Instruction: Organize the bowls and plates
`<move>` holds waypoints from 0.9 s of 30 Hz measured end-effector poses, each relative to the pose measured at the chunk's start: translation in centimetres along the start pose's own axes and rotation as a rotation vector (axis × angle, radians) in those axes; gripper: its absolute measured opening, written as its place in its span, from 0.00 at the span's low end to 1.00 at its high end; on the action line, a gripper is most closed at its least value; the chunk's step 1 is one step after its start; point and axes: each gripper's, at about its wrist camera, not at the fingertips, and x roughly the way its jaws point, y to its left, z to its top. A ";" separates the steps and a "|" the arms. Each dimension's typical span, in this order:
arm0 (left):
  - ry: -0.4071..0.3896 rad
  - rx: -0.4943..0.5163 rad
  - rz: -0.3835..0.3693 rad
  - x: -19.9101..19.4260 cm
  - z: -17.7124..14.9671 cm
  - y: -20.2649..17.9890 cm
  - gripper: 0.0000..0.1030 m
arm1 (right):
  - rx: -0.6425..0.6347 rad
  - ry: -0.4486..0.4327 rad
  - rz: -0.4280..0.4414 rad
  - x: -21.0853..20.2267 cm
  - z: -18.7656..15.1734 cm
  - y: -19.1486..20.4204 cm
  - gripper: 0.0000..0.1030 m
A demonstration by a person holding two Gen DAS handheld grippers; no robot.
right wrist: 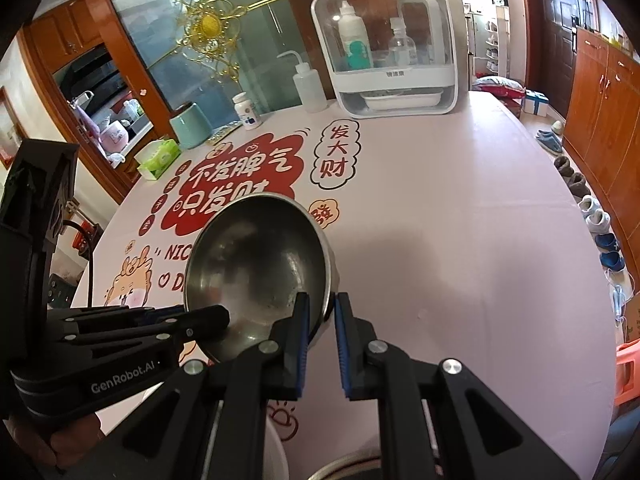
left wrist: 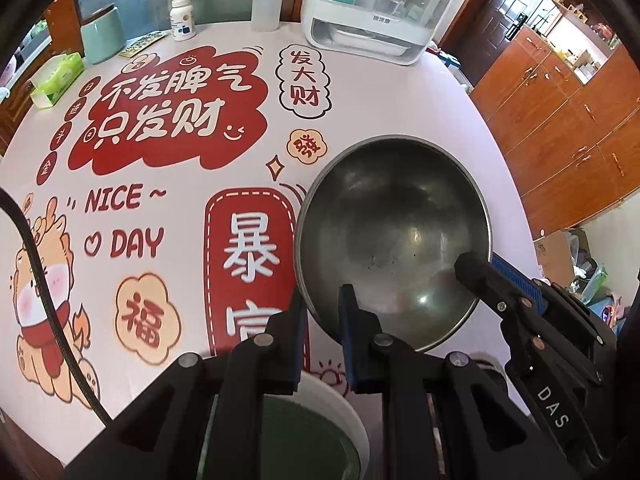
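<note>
"GenRobot.AI" on left tool [right wrist: 208, 318], seemingly

A dull, scuffed steel bowl [left wrist: 394, 240] with a faintly mirrored inside is pinched at its rim by matt black plastic grippers with ribbed blue pads [right wrist: 342, 344], above a smooth, printed pink tablecloth [right wrist: 460, 240]; glossy wooden cabinets [left wrist: 560, 128] stand beyond the table's edge.

A pink printed cloth [right wrist: 460, 216] covers the counter. Along its far edge stand a clear-domed white dish rack [right wrist: 390, 46], a squeeze bottle [right wrist: 310, 88], a white pill bottle [right wrist: 247, 111], a teal canister [right wrist: 191, 126] and a green tissue box [right wrist: 159, 159].
</note>
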 end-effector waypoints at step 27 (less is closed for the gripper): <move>-0.013 0.069 -0.012 -5.1 -9.1 -3.9 0.15 | -0.031 -0.009 0.003 -7.7 -7.4 -0.4 0.13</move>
